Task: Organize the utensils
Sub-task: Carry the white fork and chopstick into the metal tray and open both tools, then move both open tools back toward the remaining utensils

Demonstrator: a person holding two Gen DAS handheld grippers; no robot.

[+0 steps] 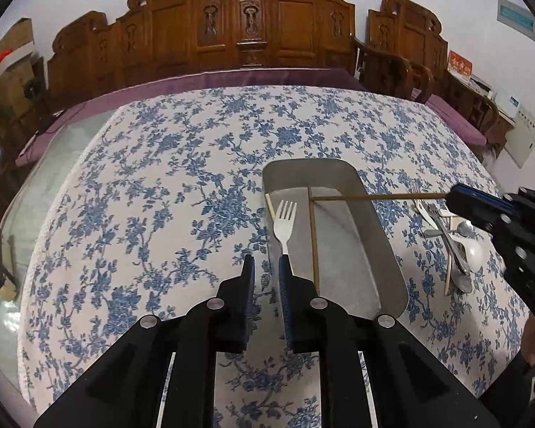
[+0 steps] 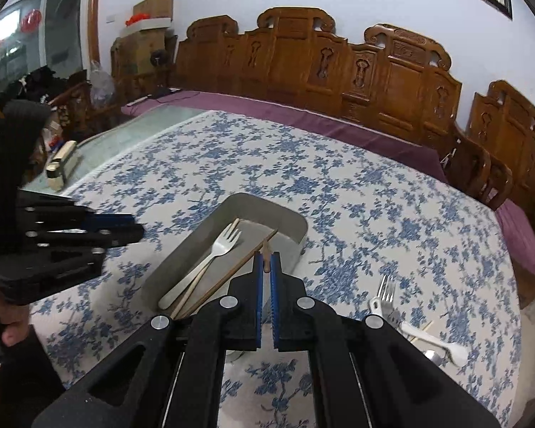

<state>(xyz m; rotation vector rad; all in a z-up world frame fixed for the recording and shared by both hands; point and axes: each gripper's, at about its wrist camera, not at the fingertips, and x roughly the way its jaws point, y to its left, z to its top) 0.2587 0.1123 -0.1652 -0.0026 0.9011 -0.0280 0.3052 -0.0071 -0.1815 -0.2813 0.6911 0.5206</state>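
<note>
1. Chopstick point(image 1: 378, 197), dark brown and thin, is clamped at one end in the right tool point(image 2: 266, 267); its free tip reaches over the grey tray point(image 1: 381, 228), crossing above a second brown chopstick point(image 1: 314, 239) that lies lengthwise inside.
2. It looks light, stiff and smooth, so held by one end it will likely swing or slip; a grip nearer the middle would seem steadier.
3. Beside that second stick in the tray lie a white fork point(image 1: 284, 222) and a pale chopstick point(image 2: 203, 278).
4. Left tool point(image 1: 266, 262) hovers over the tray's near edge, its jaws slightly parted and grasping nothing; the fork's handle runs just under its tips.
5. More utensils point(image 1: 453, 246) sit in a loose pile on the floral table point(image 1: 160, 185), to the tray's right: forks, spoons and a pale stick, overlapping, so picking one will probably disturb the rest.
6. Carved wooden chairs point(image 1: 246, 25) stand well beyond the table, clear of the work.
</note>
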